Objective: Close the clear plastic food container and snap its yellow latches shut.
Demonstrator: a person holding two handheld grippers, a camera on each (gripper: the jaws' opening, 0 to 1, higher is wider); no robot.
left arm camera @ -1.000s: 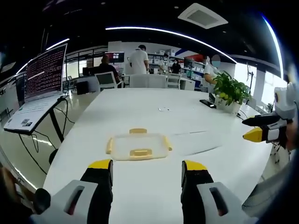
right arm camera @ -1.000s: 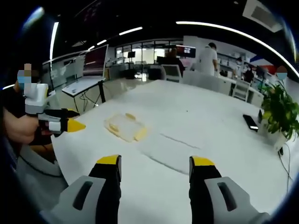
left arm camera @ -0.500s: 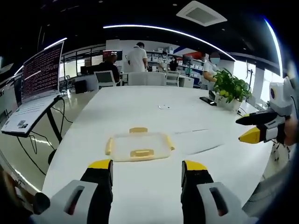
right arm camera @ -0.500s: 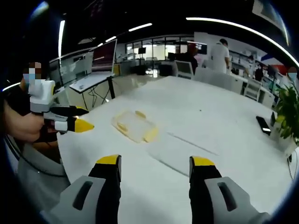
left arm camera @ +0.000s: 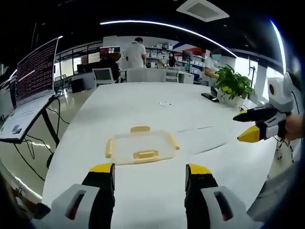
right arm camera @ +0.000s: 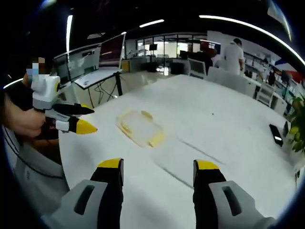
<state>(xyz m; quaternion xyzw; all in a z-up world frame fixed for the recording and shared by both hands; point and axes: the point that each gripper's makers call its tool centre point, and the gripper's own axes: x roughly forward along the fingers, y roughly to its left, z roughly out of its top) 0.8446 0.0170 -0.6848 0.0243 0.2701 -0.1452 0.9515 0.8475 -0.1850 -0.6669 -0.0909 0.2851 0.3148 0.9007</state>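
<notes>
Left gripper view: one clear container (left arm camera: 141,147) with four yellow latches (left arm camera: 145,154) on the white table (left arm camera: 143,100). Both my grippers, left (left arm camera: 149,168) and right (right arm camera: 158,164), hang spread and empty, plant (left arm camera: 231,87) well beyond.

bright office, ceiling strip lights (left arm camera: 162,25) glaring off white worktop (left arm camera: 143,105), heavy fisheye bending edges, slightly soft overall

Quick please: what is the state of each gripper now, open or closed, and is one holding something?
Left gripper: open, holding nothing, short of the container.
Right gripper: open, holding nothing, above the white table.
</notes>
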